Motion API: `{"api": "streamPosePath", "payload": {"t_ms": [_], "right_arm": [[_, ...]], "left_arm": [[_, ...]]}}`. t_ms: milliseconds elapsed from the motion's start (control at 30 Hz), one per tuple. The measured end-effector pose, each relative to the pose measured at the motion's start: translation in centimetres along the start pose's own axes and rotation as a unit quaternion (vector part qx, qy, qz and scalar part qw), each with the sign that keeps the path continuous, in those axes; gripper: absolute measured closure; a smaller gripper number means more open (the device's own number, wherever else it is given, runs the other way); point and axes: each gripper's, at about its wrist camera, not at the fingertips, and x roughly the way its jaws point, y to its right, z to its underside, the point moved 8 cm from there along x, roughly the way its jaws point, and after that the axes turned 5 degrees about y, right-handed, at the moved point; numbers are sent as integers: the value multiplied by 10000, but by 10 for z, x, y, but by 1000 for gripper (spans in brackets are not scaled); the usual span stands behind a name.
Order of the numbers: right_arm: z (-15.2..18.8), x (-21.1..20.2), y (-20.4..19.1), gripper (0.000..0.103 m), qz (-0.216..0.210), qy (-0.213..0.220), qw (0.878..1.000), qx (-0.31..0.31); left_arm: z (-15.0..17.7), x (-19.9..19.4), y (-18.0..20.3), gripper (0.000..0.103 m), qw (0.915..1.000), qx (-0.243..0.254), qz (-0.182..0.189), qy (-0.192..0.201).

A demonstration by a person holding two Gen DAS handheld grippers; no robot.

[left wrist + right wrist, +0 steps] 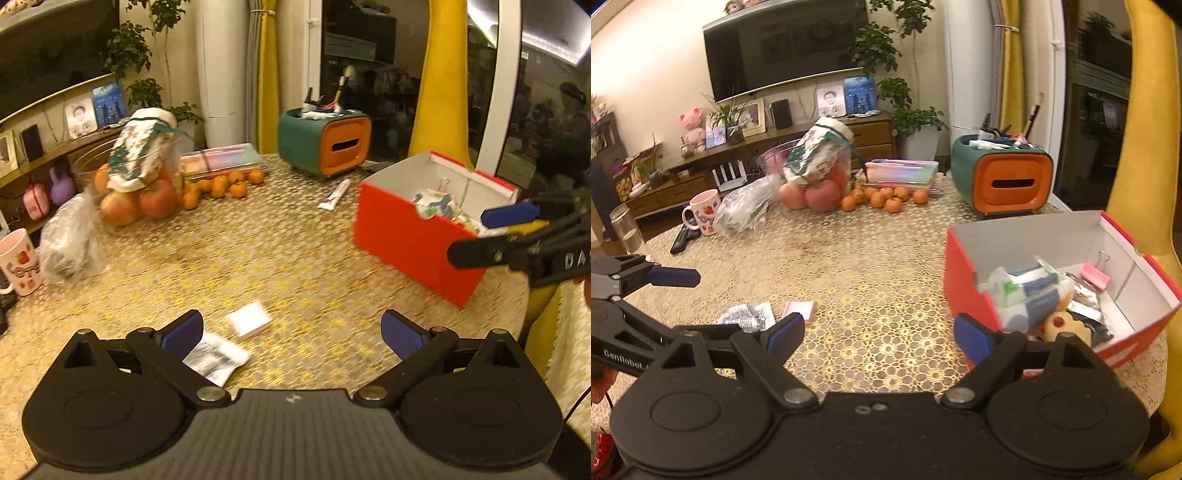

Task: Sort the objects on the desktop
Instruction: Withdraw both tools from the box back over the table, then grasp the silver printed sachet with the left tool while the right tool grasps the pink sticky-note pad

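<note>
Your left claw (291,332) stands wide and empty above the counter (258,251), with the small white-and-pink pad (249,319) just ahead and the printed foil packet (216,358) by its left pad. Your right claw (879,332) is also wide, holding nothing, close beside the red box (964,273). I'd take the pad first: come down square so both pads straddle its short sides (it lies flat, so scrape low). The path to the box is bare cloth. Mind the box's near wall and the counter edge beyond it.
</note>
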Motion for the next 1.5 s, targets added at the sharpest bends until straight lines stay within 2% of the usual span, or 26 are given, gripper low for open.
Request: {"api": "streamPosePath", "payload": {"t_ms": [200,467,900,1133,1300,1500], "right_arm": [[2,17,-17,15,-56,-112,9999,-52],[11,55,-41,15,-100,-292,9991,-275],[25,134,-74,16,-172,-642,9974,-294],[36,175,-90,23,-186,-882,9955,-304],[41,192,-96,23,-209,-983,9946,-274],[46,204,-100,33,-185,-1079,9935,-322]], "left_arm": [[18,1,-27,0,9998,-12,-194,22],[43,17,-49,0,9998,8,-201,-86],[66,65,-80,0,9981,538,145,-272],[73,87,-89,1,9958,752,352,-389],[76,97,-88,1,9941,898,439,-424],[81,104,-90,9,9943,745,543,-530]]}}
